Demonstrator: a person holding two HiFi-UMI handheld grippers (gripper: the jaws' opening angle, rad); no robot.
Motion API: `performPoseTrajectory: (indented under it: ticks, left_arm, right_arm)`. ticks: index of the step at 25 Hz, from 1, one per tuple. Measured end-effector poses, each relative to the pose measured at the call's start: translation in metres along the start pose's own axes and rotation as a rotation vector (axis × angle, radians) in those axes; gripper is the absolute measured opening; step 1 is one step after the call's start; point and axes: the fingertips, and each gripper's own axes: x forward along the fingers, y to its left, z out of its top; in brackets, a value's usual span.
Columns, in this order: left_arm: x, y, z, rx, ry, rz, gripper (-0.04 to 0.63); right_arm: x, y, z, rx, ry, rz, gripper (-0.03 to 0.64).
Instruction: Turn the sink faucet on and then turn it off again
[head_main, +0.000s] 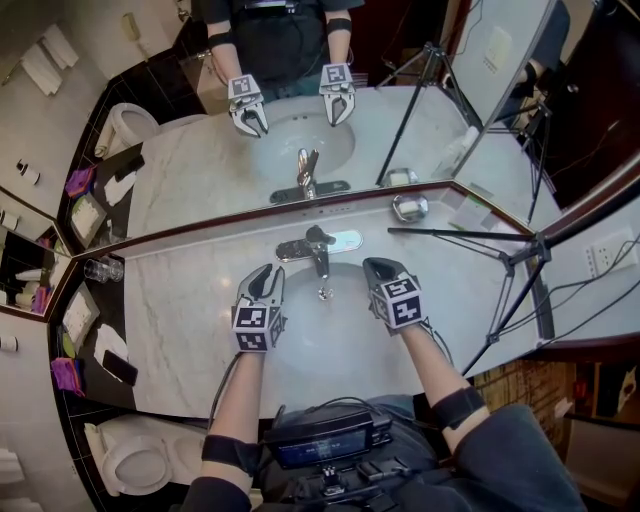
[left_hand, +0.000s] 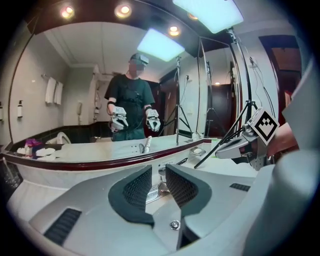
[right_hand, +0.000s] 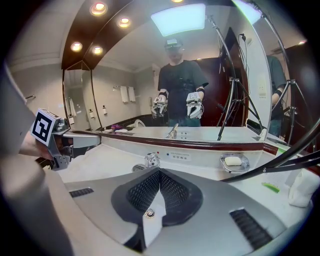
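The chrome faucet (head_main: 318, 250) stands on its plate at the back of the white sink basin (head_main: 300, 345), below the mirror. My left gripper (head_main: 263, 275) hovers over the basin's left side, a little short of the faucet. Its jaws stand slightly apart with nothing between the pads; in the left gripper view (left_hand: 158, 170) the faucet (left_hand: 162, 180) shows through the gap, farther off. My right gripper (head_main: 380, 268) hangs over the basin's right side, shut and empty, touching nothing. In the right gripper view (right_hand: 160, 171) the faucet (right_hand: 149, 160) lies just beyond and left of the tips.
A soap dish (head_main: 409, 207) sits on the marble counter at the back right. A glass tumbler (head_main: 103, 269) stands at the far left. A black tripod (head_main: 520, 262) reaches over the counter's right side. A toilet (head_main: 130, 460) is at the lower left.
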Motion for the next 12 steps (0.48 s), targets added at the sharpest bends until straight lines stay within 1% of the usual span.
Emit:
performPoseTrajectory:
  ticks: [1, 7, 9, 12]
  left_arm:
    - [0.005, -0.004, 0.003, 0.029, 0.003, -0.014, 0.097]
    - [0.036, -0.043, 0.01, 0.231, 0.063, -0.148, 0.17]
    - [0.047, -0.052, 0.006, 0.298, 0.081, -0.175, 0.184]
    - [0.063, -0.064, 0.0, 0.413, 0.111, -0.205, 0.184]
  right_arm:
    - [0.0, -0.001, -0.001, 0.001, 0.001, -0.001, 0.02]
    - [0.0, -0.007, -0.004, 0.004, 0.005, -0.004, 0.02]
    - [-0.001, -0.008, -0.007, 0.006, 0.013, -0.006, 0.02]
    - [-0.001, -0.01, -0.01, 0.009, 0.017, -0.007, 0.02]
